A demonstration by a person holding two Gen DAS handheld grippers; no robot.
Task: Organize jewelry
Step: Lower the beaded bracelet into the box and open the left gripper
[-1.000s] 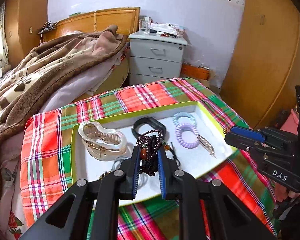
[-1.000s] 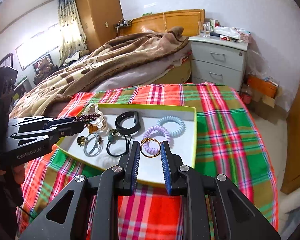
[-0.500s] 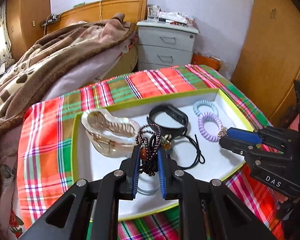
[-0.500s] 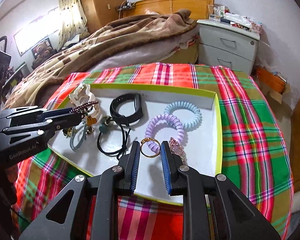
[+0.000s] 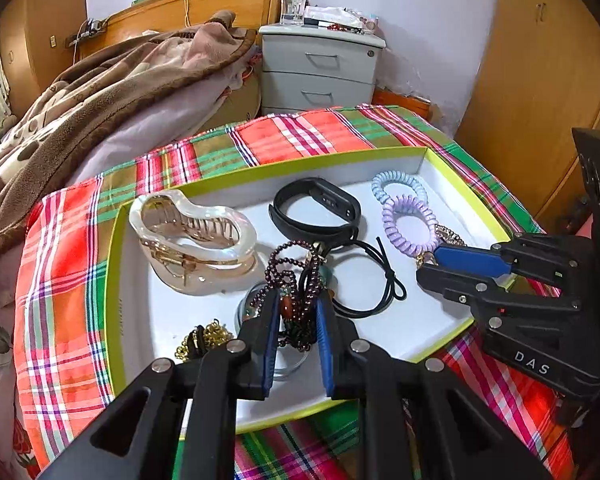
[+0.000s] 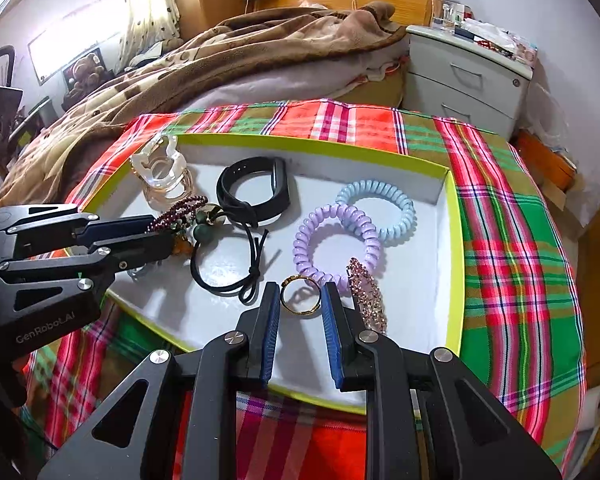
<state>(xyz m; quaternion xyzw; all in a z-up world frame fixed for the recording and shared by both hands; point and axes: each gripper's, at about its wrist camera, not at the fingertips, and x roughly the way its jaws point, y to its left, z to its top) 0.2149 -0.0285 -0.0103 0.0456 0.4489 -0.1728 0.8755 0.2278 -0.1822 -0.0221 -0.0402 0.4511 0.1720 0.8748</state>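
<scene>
Plaid cloth point(image 6: 512, 216) in red and green covers the table, with a rumpled brown blanket point(image 6: 228, 56) on the bed behind and a grey nightstand point(image 5: 320, 68) at twelve o'clock in the left wrist view. On the cloth sits a white tray point(image 6: 454, 240) with a lime-green rim.

The left tongs point(image 5: 297, 300) are pinched onto a dark beaded bracelet point(image 5: 290, 276), its loops bunched between the blue pads above the tray floor. The right tongs point(image 6: 300, 298) stand narrowly parted around a gold ring point(image 6: 299, 297); I cannot tell whether the pads touch it.

Inside the tray, a clear hair claw point(image 5: 192, 236) lies at ten o'clock, a black wristband point(image 5: 316, 208) at twelve, and a blue coil tie point(image 6: 378, 210) overlaps a purple coil tie point(image 6: 336, 244) at two. A black elastic cord point(image 6: 236, 264) loops through the middle. A sparkly pink clip point(image 6: 366, 296) lies just beside the ring, and a small gold chain point(image 5: 204, 338) sits near the left tongs at eight o'clock.
</scene>
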